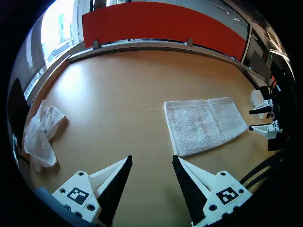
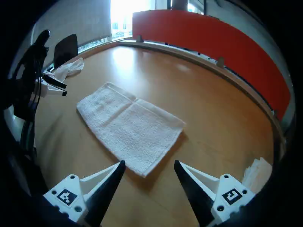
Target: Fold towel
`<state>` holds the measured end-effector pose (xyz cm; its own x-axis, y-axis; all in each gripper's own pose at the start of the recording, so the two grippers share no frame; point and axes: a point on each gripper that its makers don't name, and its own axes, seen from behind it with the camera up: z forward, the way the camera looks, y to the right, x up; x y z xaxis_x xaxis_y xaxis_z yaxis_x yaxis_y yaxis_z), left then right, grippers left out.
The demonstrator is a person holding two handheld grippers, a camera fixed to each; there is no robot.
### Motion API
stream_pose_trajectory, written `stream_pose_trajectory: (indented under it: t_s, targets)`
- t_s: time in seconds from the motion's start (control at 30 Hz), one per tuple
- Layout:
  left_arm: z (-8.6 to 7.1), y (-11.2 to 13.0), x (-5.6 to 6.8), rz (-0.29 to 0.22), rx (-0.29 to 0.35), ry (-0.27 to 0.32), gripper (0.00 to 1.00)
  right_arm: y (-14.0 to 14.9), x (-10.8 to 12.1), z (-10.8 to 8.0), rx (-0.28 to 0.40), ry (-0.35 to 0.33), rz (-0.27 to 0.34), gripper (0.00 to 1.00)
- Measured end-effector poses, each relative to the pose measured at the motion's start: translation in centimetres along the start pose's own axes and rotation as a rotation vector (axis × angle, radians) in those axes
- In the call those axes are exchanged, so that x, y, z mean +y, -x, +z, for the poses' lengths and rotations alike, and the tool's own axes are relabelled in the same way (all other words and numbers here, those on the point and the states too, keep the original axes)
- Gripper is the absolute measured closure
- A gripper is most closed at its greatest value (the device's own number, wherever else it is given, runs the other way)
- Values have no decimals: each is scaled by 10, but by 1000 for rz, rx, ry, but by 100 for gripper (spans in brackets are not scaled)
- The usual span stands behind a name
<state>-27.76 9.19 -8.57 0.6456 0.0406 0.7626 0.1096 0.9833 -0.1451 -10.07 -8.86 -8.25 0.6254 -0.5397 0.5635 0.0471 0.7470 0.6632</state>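
A white towel (image 1: 204, 123) lies flat on the wooden table (image 1: 125, 94), folded over with a seam across its middle. My left gripper (image 1: 151, 159) is open and empty, hovering over bare wood to the towel's left and nearer side. In the right gripper view the same towel (image 2: 128, 125) lies just ahead of my right gripper (image 2: 149, 163), which is open and empty, its tips near the towel's closest corner. The right gripper (image 1: 264, 120) also appears at the far right of the left gripper view, beside the towel's edge. The left gripper (image 2: 56, 86) shows at the far left of the right gripper view.
A crumpled white cloth (image 1: 41, 132) lies at the table's left edge, seen too in the right gripper view as a cloth (image 2: 70, 68) by a dark chair (image 2: 65, 49). Another white cloth (image 2: 257, 172) sits near the right gripper. A red divider panel (image 1: 163, 22) lines the table's far edge.
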Motion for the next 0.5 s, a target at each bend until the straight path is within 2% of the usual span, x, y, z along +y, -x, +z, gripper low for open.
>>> stream_pose_trajectory:
  t_s: [0.23, 0.33, 0.4, 0.5]
  targets:
    - [-6, 4, -8, -17, -2, -13, 22, 5, -1, 5, -20, -25, -26, 2]
    - [-7, 6, -11, -20, -5, -18, 22, 11, -3, 8, -42, -42, -36, 13]
    - [-8, 8, -12, -22, -7, -21, 22, 18, -3, 10, -62, -55, -43, 26]
    - [-9, 10, -14, -24, -10, -23, 22, 22, -5, 13, -80, -73, -48, 33]
